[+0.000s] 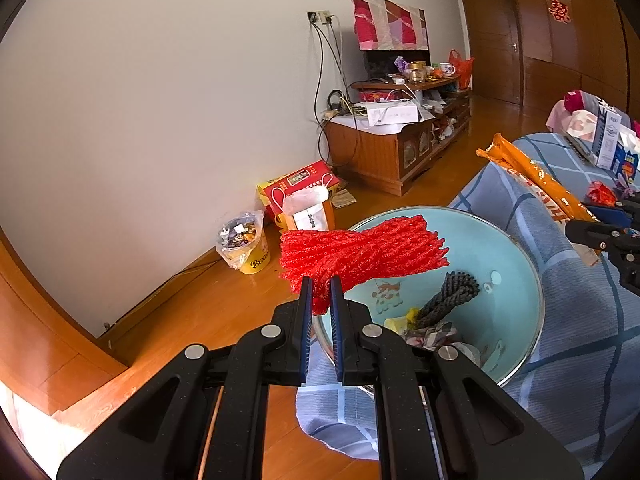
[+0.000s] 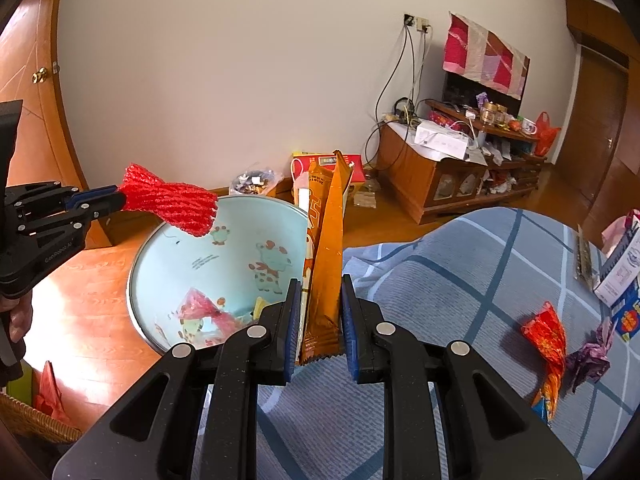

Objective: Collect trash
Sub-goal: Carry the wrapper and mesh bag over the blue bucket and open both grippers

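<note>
My left gripper is shut on a red foam net sleeve and holds it over the rim of a light-blue cartoon basin that sits on a blue checked bed cover. The sleeve also shows in the right wrist view, above the basin. Inside the basin lie a dark grey foam net and several scraps. My right gripper is shut on a long orange snack wrapper and holds it upright beside the basin's right rim. The wrapper also shows in the left wrist view.
A red-orange wrapper and a purple wrapper lie on the bed cover at the right. A carton stands at the far right. On the wooden floor are a lined yellow bin, a red box and a TV cabinet.
</note>
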The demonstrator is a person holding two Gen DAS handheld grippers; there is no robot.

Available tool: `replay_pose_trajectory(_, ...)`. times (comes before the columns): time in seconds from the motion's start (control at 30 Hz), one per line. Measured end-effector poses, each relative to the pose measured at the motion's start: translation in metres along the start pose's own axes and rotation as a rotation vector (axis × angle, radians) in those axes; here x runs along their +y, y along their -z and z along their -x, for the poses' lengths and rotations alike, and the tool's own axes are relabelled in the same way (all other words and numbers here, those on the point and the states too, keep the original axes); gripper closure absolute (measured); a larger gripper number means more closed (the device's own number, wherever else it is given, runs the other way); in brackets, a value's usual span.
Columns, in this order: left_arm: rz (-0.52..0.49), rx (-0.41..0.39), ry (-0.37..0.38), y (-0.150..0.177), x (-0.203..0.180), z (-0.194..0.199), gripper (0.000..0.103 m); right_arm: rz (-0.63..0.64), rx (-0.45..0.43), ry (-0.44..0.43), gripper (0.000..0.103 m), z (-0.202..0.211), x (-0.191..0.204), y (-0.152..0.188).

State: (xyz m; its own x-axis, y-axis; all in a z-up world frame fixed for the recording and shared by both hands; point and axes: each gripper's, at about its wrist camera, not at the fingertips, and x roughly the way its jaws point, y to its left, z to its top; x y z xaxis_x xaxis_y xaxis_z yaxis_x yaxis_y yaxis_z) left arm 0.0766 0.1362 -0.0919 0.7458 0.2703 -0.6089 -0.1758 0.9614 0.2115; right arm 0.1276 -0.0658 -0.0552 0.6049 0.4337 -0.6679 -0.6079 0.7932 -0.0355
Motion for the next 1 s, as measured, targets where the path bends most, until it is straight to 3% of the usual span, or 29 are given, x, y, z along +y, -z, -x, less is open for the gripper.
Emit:
replay_pose_trajectory(0.57, 0.018, 0.009, -0.013, 0.001, 0.007, -0.003, 0.094, 0.032, 0.004, -0.02, 0.083, -0.002, 0.01, -0.005)
replay_pose_trajectory(1.0, 0.016, 0.011, 0.02, 0.003, 0.002, -0.003, 0.09, 0.036, 0.007, -0.028, 0.08, -0.003, 0.013, -0.007)
